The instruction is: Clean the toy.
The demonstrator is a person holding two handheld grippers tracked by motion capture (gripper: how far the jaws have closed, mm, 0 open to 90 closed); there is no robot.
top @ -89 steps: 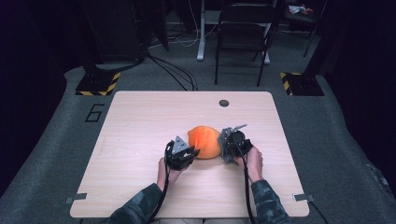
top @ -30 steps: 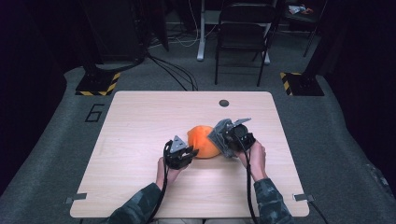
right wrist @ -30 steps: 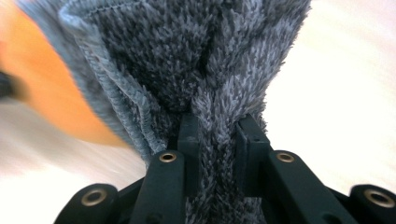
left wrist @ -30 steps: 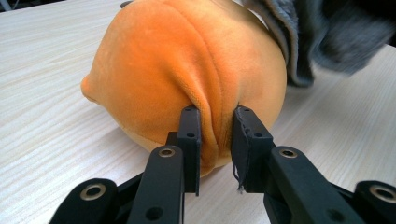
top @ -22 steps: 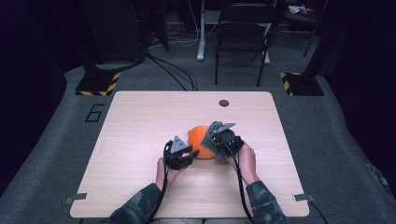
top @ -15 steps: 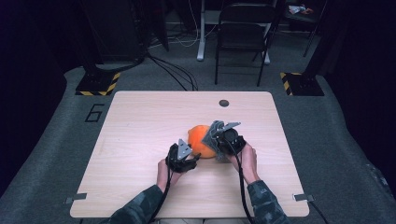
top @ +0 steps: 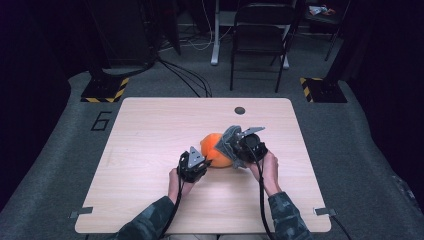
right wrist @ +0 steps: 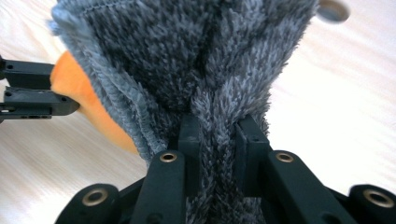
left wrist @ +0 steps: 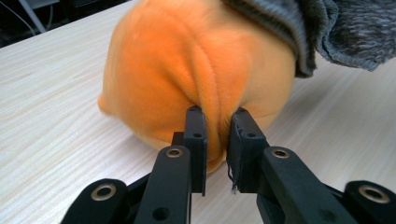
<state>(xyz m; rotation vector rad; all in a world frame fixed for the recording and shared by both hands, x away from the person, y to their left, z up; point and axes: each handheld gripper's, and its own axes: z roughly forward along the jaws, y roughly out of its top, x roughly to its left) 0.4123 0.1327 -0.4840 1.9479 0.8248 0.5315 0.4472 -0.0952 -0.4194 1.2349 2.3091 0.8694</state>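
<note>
While pinched, orange plush (left wrist: 187, 79) within grey cover (right wrist: 187, 60)

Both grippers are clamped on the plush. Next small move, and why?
Probably ease the right gripper away to peel the grey fleece cover off the orange plush. The left gripper pinches an orange fold, anchoring it, while the cover overlaps only its far side.

A single large digit "6" (top: 101, 120) was marked in dark strokes on the grey floor (top: 60, 150), just beside the far left corner of the wooden surface (top: 150, 130). Two floor plates (top: 105, 90) farther back carried yellow-and-black warning stripes without any lettering. No other writing, label or brand could be read anywhere in the high view or in the two gripper views.
</note>
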